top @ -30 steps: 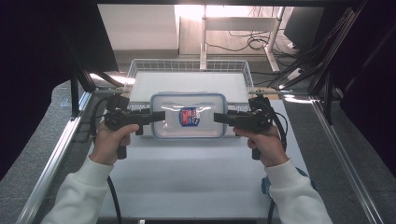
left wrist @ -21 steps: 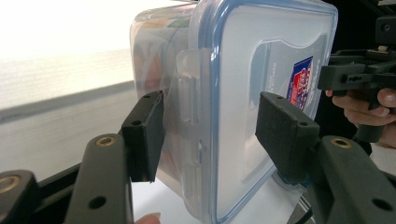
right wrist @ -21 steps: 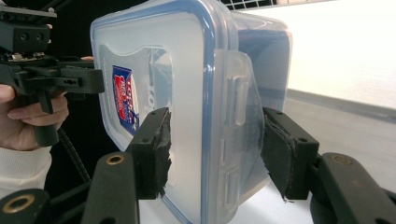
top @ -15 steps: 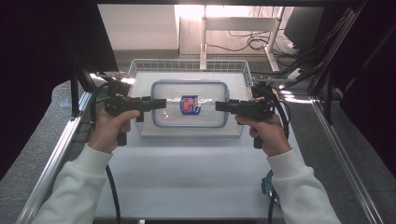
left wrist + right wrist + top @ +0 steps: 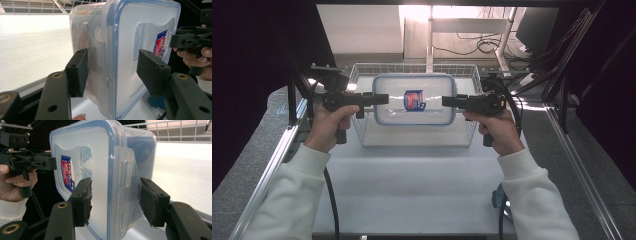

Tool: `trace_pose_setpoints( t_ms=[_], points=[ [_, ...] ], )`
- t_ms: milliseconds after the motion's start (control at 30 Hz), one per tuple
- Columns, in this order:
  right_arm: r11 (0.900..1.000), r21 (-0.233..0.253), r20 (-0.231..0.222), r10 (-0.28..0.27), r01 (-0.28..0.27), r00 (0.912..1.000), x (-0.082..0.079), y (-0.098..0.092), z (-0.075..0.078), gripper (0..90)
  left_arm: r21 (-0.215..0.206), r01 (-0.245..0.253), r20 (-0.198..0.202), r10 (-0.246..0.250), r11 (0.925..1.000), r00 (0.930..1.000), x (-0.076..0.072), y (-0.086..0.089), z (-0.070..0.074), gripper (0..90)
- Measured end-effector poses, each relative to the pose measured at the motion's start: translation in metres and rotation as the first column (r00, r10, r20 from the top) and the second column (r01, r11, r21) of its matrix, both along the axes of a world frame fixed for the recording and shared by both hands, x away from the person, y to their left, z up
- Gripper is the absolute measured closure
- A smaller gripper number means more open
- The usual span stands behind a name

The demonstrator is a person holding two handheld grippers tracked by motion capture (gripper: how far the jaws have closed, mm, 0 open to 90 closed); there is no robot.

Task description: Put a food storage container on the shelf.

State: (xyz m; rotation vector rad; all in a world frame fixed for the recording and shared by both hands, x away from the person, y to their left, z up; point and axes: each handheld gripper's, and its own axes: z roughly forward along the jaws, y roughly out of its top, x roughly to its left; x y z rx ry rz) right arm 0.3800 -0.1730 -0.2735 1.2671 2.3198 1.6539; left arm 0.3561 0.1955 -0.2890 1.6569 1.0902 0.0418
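A clear plastic container (image 5: pixel 432 107) with a blue-rimmed lid and a red-and-blue label hangs level above a white wire basket (image 5: pixel 469 131). My left gripper (image 5: pixel 382 98) is shut on its left end and my right gripper (image 5: pixel 448 101) on its right end. In the left gripper view the jaws (image 5: pixel 113 72) clamp the container (image 5: pixel 150 27) across its side latch, one pad on the body and one on the lid. The right gripper (image 5: pixel 117 201) grips the container (image 5: pixel 87 152) the same way at the opposite latch.
The basket stands at the far middle of the white table (image 5: pixel 412 190). Metal rails (image 5: pixel 272 165) run along both table sides. Black cables trail from the grippers toward the near edge. Chair legs and cables lie on the floor beyond the table.
Both grippers have carried the container up off the table and away from the person, from in front of the basket to above it.
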Motion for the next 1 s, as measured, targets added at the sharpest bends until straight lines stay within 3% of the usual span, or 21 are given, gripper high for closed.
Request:
trace_pose_setpoints(
  t_ms=[300, 667, 867, 1000],
  points=[
    [1.000, 0.005, -0.002, 0.003, -0.003, 1.0000, 0.017, 0.002, 0.012, 46.0, -0.007, 0.001, 0.000, -0.001, 1.0000, 1.0000, 0.017, 0.002, 0.010, 43.5],
    [1.000, 0.003, -0.025, -0.002, 0.002, 0.9997, 0.053, 0.003, 0.018, 46.2, -0.011, 0.004, -0.017, -0.004, 0.9999, 0.9999, 0.054, 0.005, 0.013, 43.4],
    [1.000, 0.017, -0.062, 0.005, -0.004, 0.9981, 0.078, 0.002, 0.006, 46.1, -0.002, -0.012, -0.063, 0.012, 0.9999, 0.9980, 0.075, 0.002, 0.005, 43.4],
    [1.000, 0.018, -0.087, 0.001, 0.000, 0.9962, 0.086, 0.002, -0.002, 46.1, 0.009, -0.011, -0.083, 0.011, 0.9999, 0.9965, 0.086, 0.001, -0.002, 43.3]
  ],
)
